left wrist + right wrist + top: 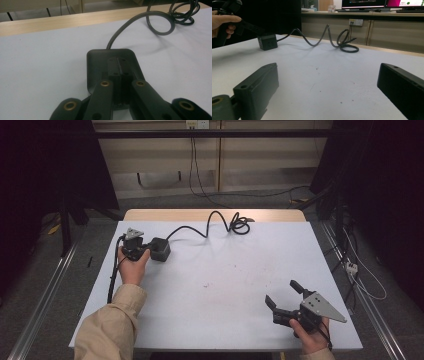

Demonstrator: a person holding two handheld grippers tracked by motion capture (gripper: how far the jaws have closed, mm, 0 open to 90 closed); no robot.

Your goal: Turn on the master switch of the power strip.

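The right gripper is being held wide open and empty near the front of the white surface. Farther left, the black plastic power block is being clamped by the left gripper. A pull could be resisted by its coiled black cable, so slipping is probable. The clamped part is being hidden.

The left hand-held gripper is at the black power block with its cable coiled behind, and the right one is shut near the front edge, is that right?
Not quite: the right hand-held gripper is open, its jaws wide apart in the right gripper view. The left hand-held gripper is at the black power block, cable coiled behind.
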